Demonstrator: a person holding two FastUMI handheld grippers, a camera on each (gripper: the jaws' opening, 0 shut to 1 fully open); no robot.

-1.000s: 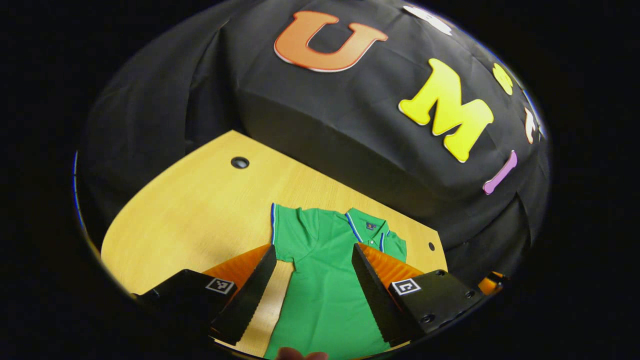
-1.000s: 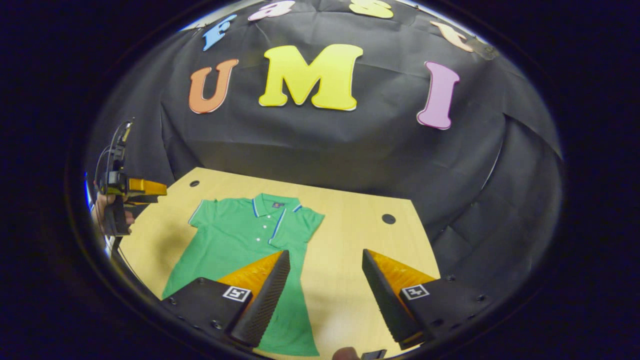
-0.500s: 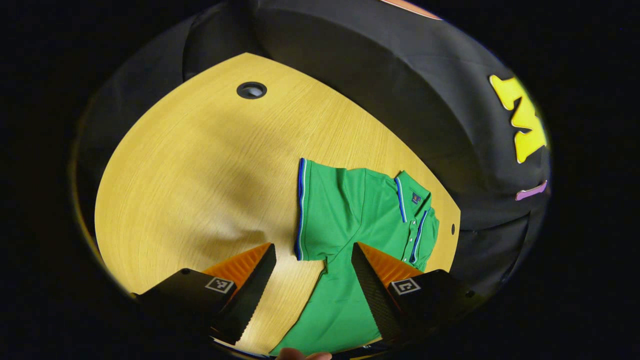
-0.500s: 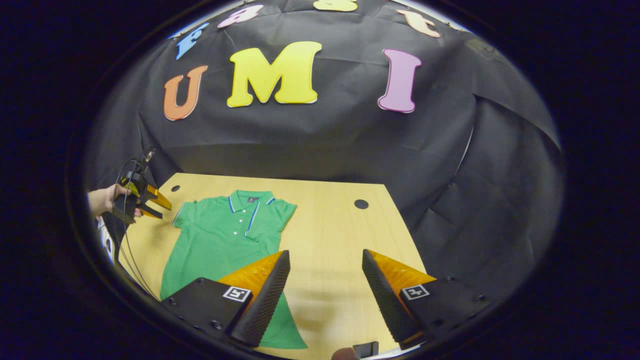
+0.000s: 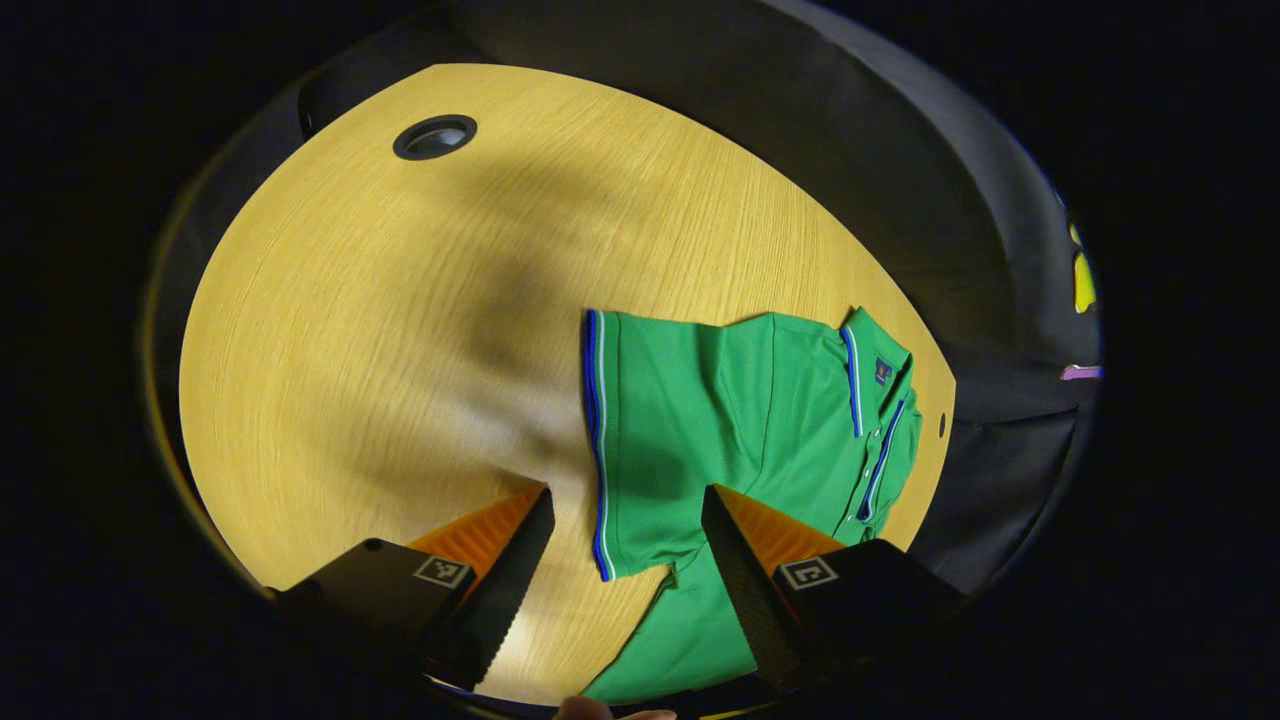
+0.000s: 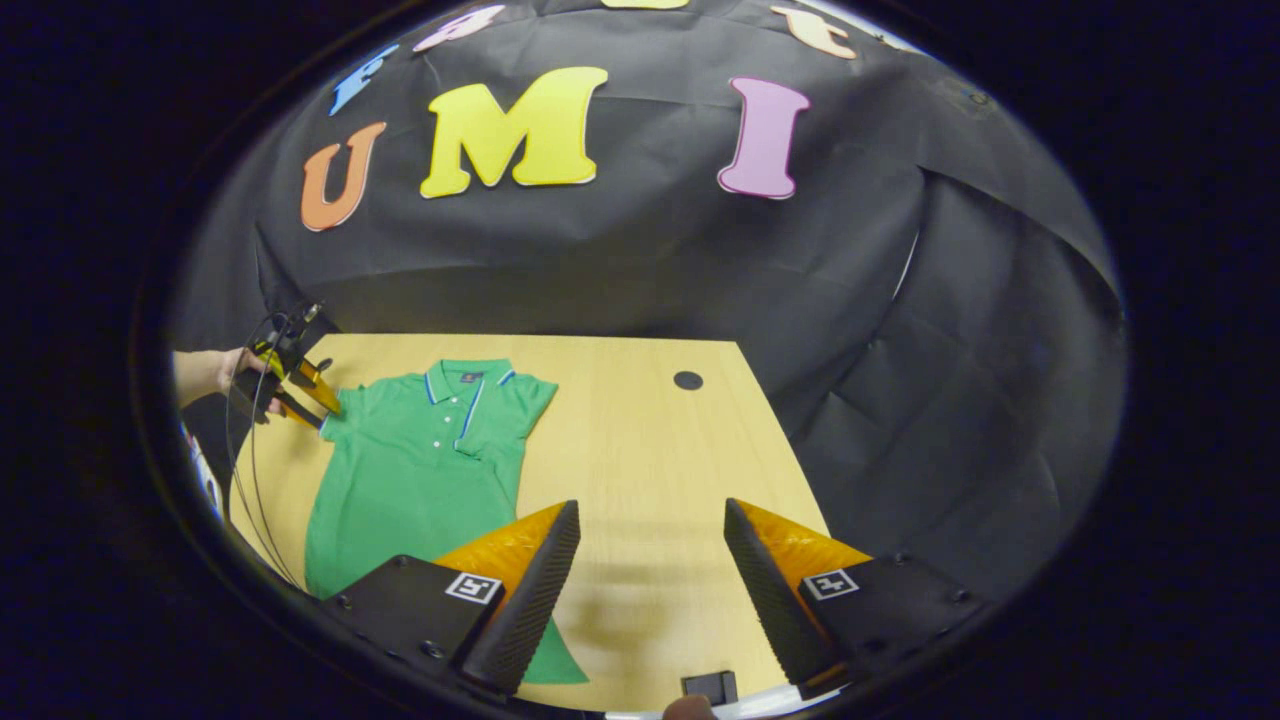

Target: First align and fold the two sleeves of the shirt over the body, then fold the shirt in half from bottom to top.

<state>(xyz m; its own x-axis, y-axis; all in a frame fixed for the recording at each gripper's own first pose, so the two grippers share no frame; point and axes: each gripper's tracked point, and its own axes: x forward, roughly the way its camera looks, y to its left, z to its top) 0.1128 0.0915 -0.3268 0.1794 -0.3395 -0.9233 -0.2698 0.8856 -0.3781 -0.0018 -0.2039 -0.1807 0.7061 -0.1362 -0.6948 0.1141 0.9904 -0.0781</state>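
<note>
A green polo shirt [image 5: 740, 430] [image 6: 420, 460] with blue-striped collar and sleeve cuffs lies flat, face up, on the wooden table [image 5: 400, 330]. My left gripper [image 5: 625, 575] is open and hovers just above the shirt's near sleeve, whose striped cuff [image 5: 597, 440] runs between its fingers. In the right gripper view that left gripper [image 6: 300, 390] is held by a hand [image 6: 235, 370] at the shirt's left sleeve. My right gripper [image 6: 650, 590] is open over bare table to the right of the shirt, holding nothing.
Round cable holes [image 5: 435, 137] [image 6: 687, 380] sit in the tabletop near its far corners. A cable [image 6: 245, 470] hangs from the left gripper. Black cloth [image 6: 700, 260] drapes the booth behind the table. A small dark object [image 6: 710, 686] lies at the table's near edge.
My left gripper has tilted down and come in over the shirt's sleeve, which now looks larger. My right gripper has drifted right, so the shirt sits farther left in its view. Both stay open.
</note>
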